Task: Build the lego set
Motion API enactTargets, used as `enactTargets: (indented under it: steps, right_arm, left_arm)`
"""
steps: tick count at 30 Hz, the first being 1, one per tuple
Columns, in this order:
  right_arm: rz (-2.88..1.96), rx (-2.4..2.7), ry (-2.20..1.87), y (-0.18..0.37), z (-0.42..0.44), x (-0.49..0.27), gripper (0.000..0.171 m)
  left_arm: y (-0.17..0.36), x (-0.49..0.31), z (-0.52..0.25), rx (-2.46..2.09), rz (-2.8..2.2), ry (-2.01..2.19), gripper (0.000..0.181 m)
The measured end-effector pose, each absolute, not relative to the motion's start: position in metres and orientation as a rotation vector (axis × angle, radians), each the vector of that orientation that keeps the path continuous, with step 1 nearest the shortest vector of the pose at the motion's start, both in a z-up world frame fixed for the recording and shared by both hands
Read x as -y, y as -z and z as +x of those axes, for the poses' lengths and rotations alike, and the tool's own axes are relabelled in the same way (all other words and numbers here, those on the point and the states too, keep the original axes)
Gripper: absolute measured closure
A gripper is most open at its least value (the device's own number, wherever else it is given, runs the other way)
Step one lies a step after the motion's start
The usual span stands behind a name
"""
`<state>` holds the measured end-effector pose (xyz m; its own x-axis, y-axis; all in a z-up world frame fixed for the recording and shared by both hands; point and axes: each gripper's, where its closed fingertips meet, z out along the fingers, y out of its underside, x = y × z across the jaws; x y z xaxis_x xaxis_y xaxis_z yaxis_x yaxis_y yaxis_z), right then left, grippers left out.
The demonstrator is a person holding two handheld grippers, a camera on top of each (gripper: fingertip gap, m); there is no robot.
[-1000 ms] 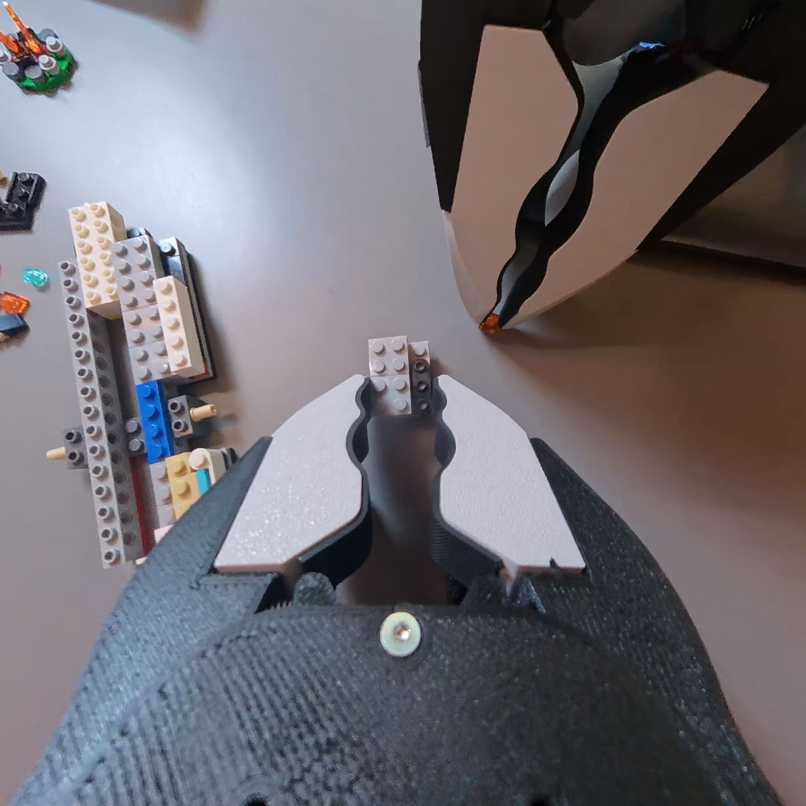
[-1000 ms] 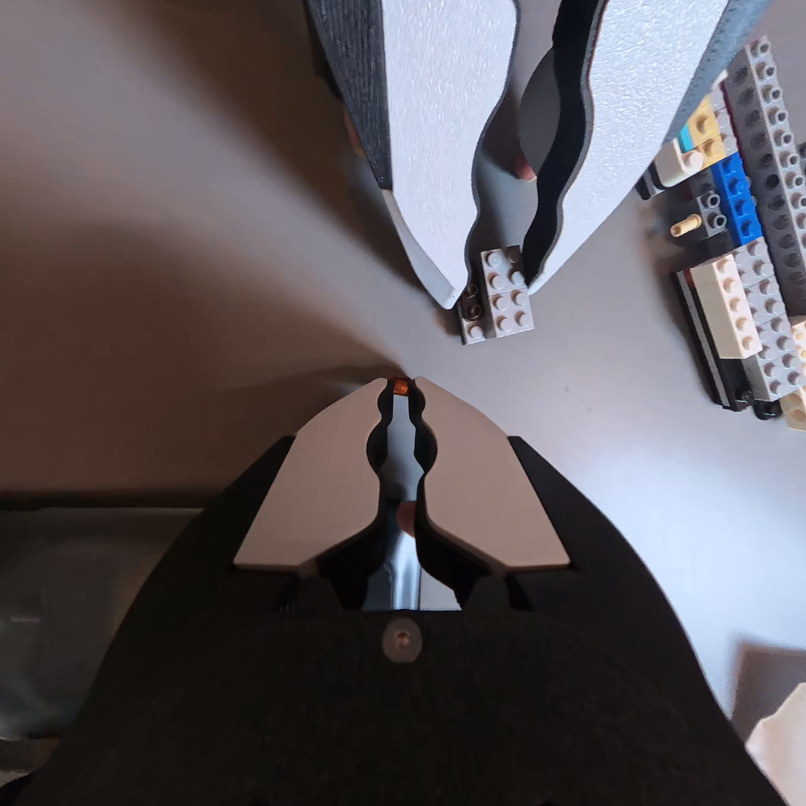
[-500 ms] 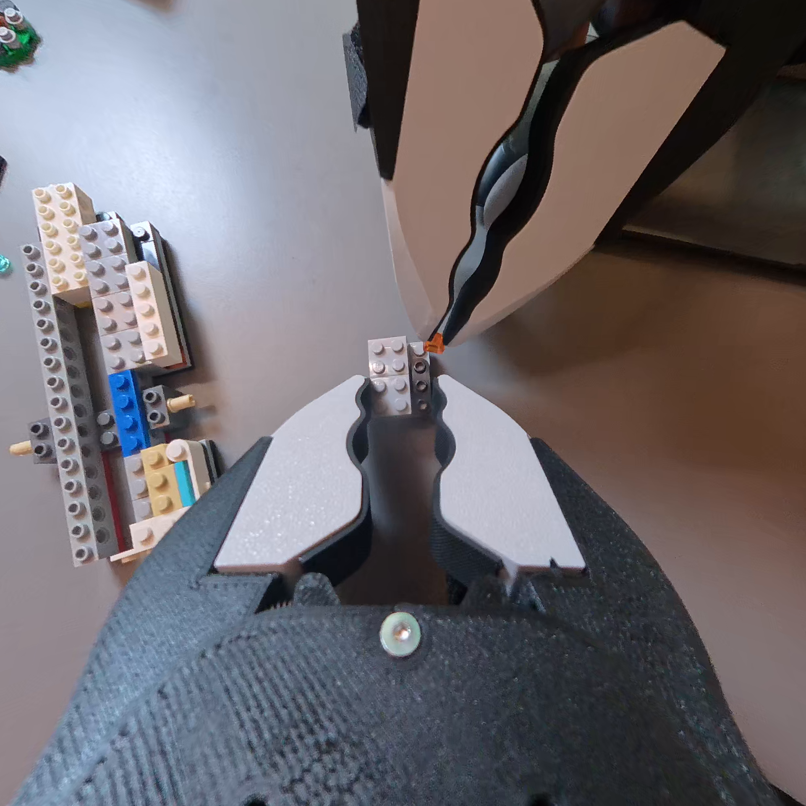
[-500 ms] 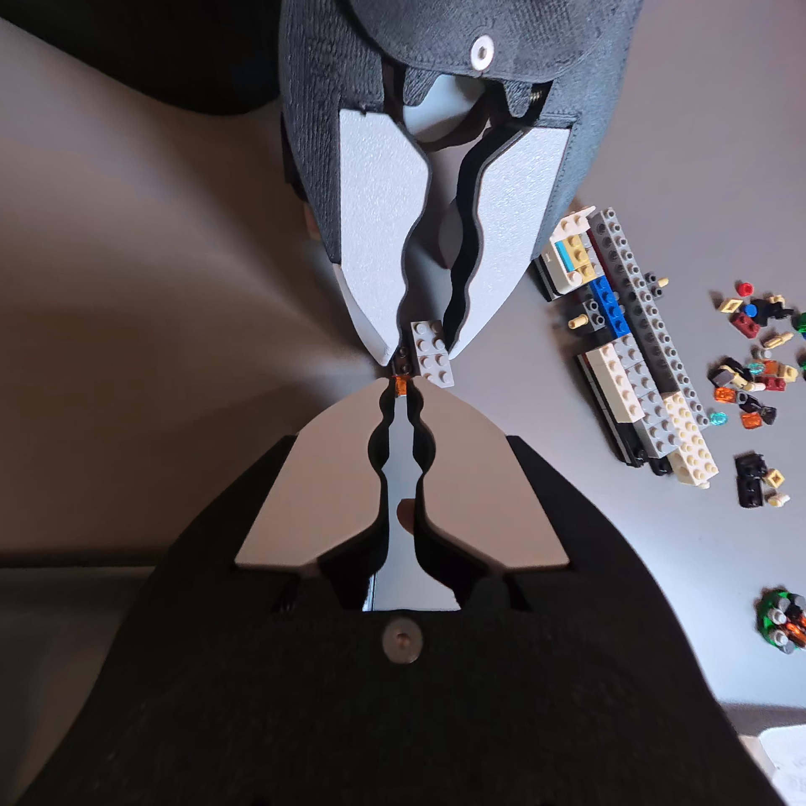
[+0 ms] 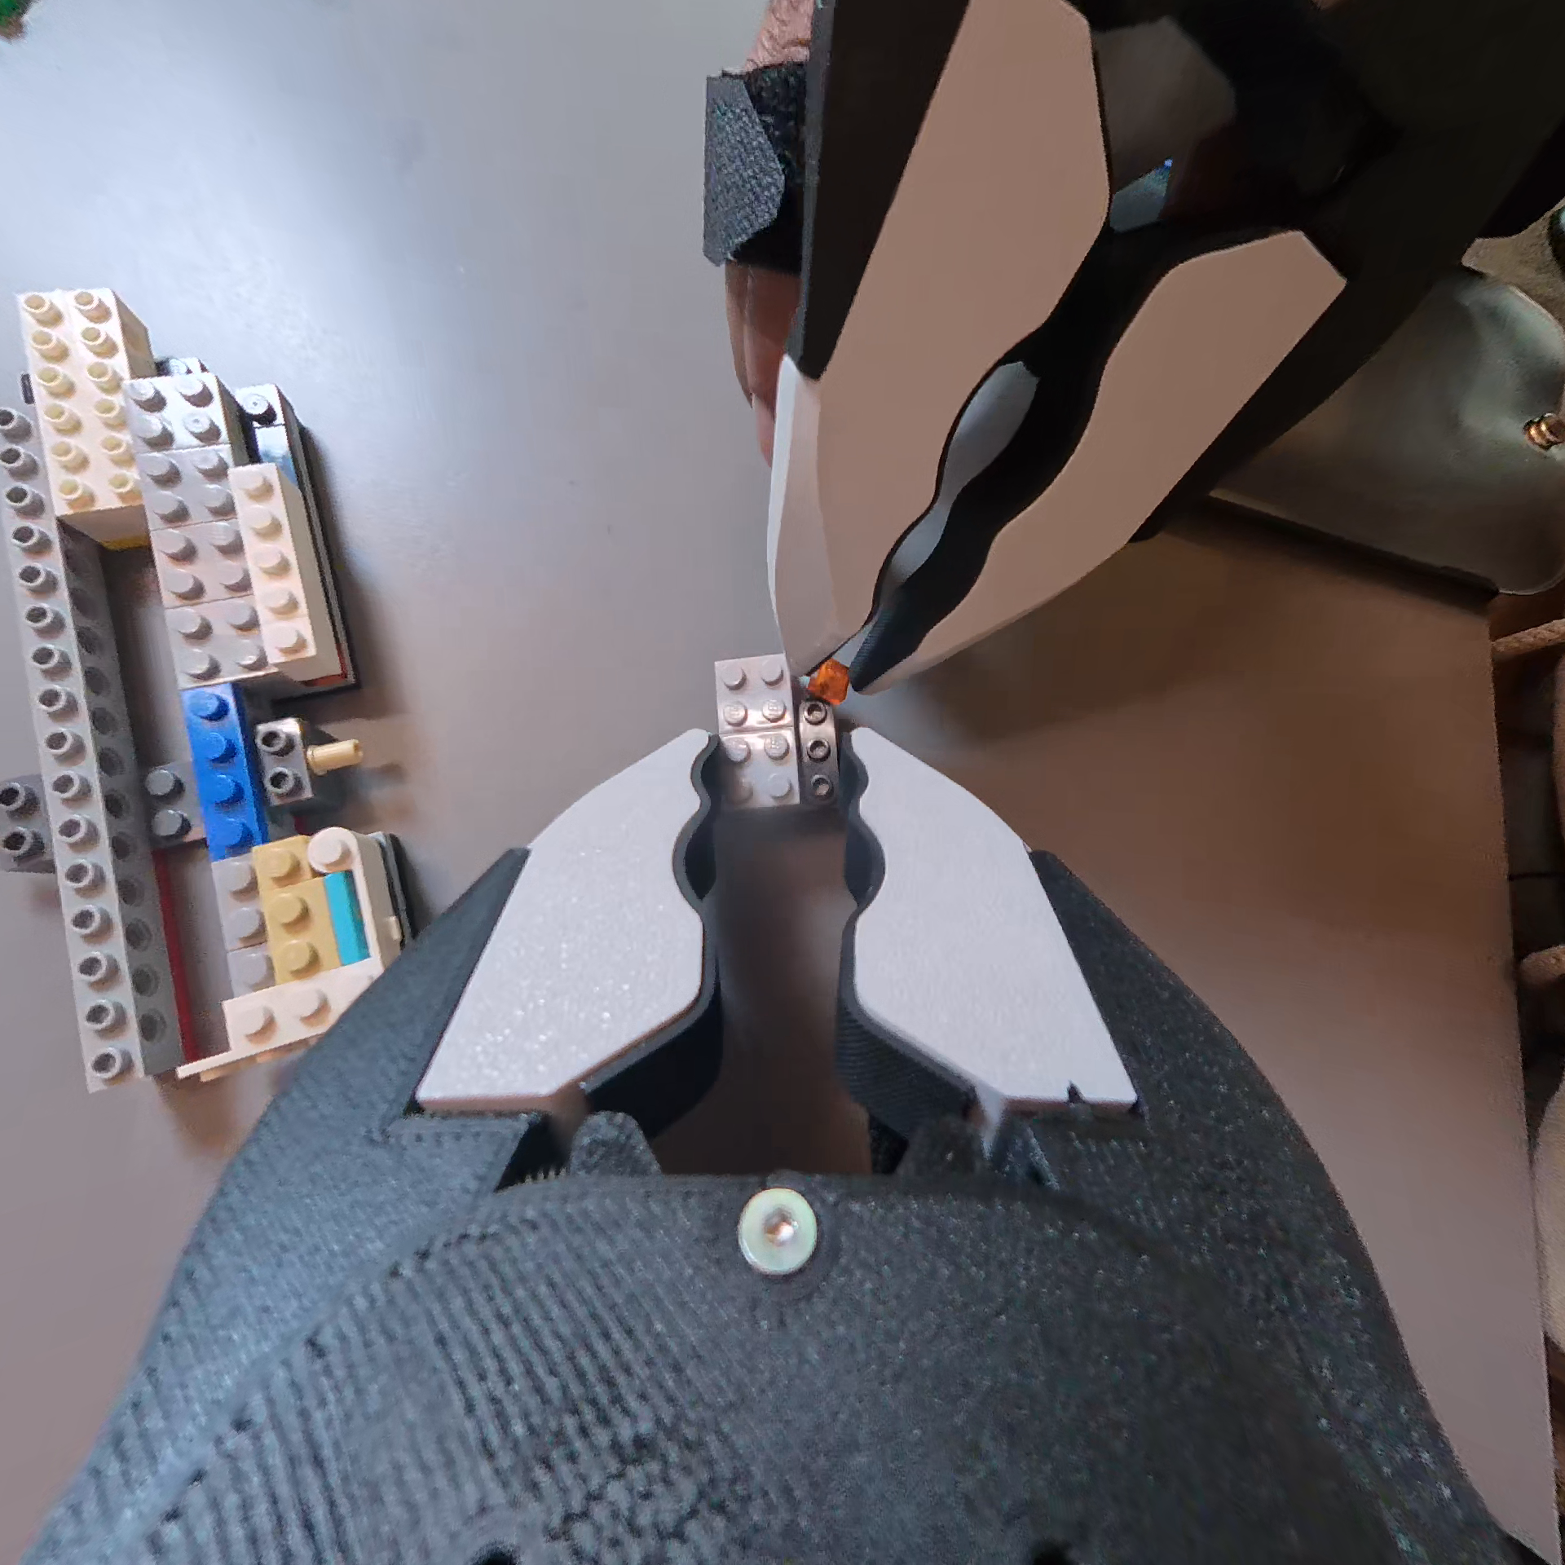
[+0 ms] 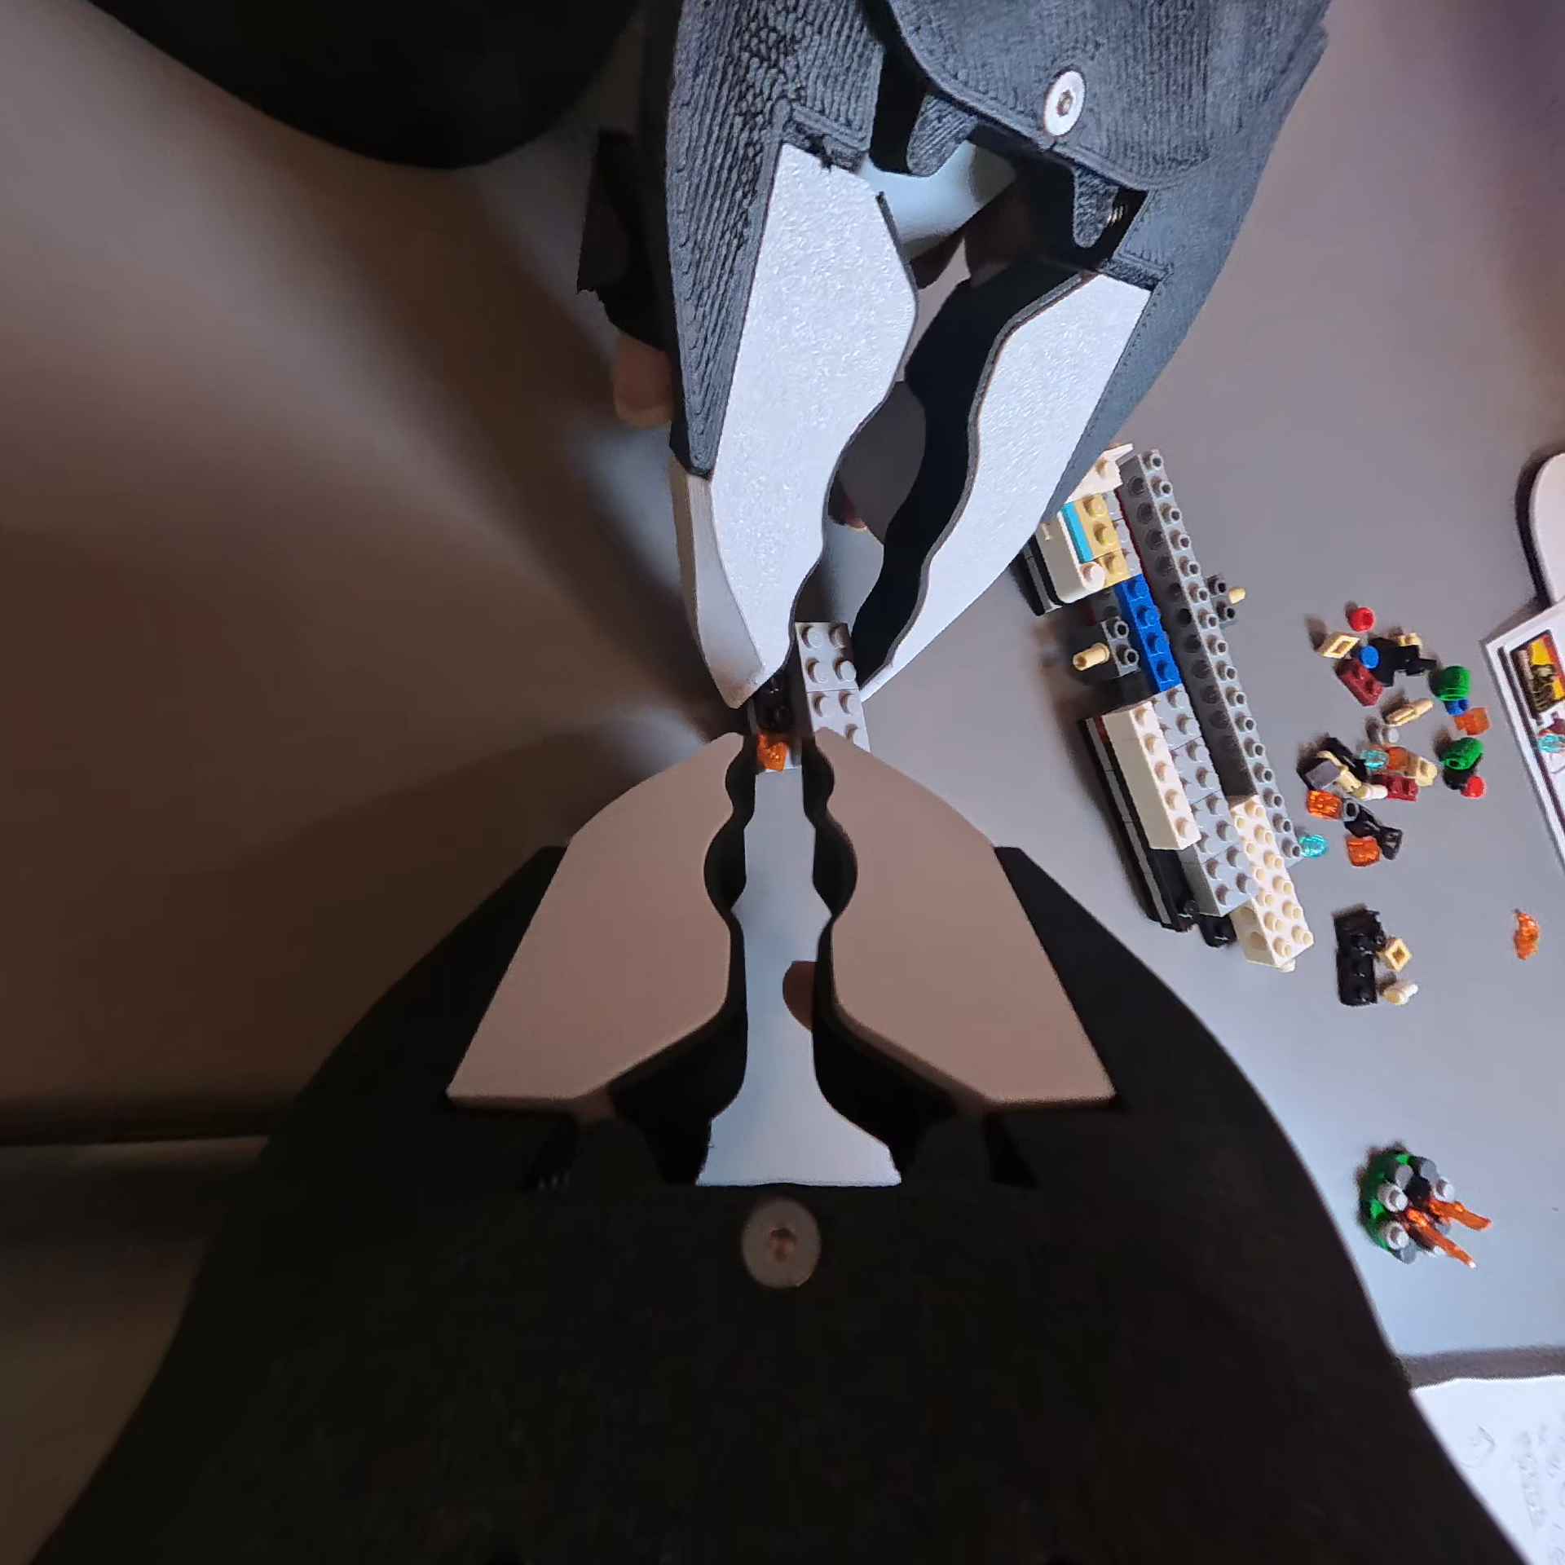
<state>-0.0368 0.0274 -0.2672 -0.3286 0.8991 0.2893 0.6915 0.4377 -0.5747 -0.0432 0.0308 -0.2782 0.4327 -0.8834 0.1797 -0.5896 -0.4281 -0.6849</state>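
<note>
My left gripper (image 5: pixel 779 766) is shut on a small grey-and-black brick assembly (image 5: pixel 758 728), held flat on the brown table. My right gripper (image 5: pixel 834 673) comes in from the far right, shut on a tiny orange transparent piece (image 5: pixel 827 679) that sits at the far end of the assembly's black strip. In the right wrist view my right gripper (image 6: pixel 775 749) holds the orange piece (image 6: pixel 771 750) against the black strip (image 6: pixel 772 711) of the assembly (image 6: pixel 830 686), with the left gripper (image 6: pixel 804 677) opposite. Whether the piece is pressed on is unclear.
A long partly built model (image 5: pixel 144 677) of grey, tan, white and blue bricks lies left of my left gripper; it also shows in the right wrist view (image 6: pixel 1177 728). Loose small pieces (image 6: pixel 1397 762), a green-based cluster (image 6: pixel 1414 1202) and a paper booklet (image 6: pixel 1533 703) lie at the right.
My right gripper moved with the orange piece from beside the assembly onto the far end of its black strip. My left gripper kept its hold and stayed nearly still.
</note>
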Motion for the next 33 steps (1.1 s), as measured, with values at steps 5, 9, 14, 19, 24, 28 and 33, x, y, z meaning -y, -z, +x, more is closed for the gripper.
enactTargets:
  steps: [5, 9, 14, 19, 24, 28, 33]
  right_arm:
    - [-1.314, 2.080, -0.486, 0.261, -0.038, -0.031, 0.161]
    - [-1.306, 2.058, -0.507, 0.257, -0.039, -0.031, 0.161]
    - [-1.303, 2.036, -0.545, 0.252, -0.039, -0.032, 0.161]
    - [-1.295, 2.007, -0.592, 0.245, -0.039, -0.032, 0.161]
    - [-1.294, 1.981, -0.649, 0.238, -0.039, -0.031, 0.161]
    - [-1.290, 1.972, -0.674, 0.236, -0.037, -0.031, 0.161]
    - [-1.293, 1.958, -0.701, 0.233, -0.037, -0.031, 0.161]
  left_arm:
    - [0.275, -0.032, -0.044, -1.189, -2.161, 0.806, 0.155]
    - [0.273, -0.031, -0.042, -1.176, -2.155, 0.855, 0.155]
    - [0.272, -0.030, -0.041, -1.172, -2.146, 0.893, 0.155]
    - [0.266, -0.027, -0.038, -1.145, -2.127, 0.985, 0.155]
    - [0.258, -0.027, -0.037, -1.110, -2.101, 1.070, 0.155]
    - [0.254, -0.027, -0.037, -1.087, -2.085, 1.125, 0.155]
    - [0.251, -0.028, -0.037, -1.064, -2.070, 1.159, 0.155]
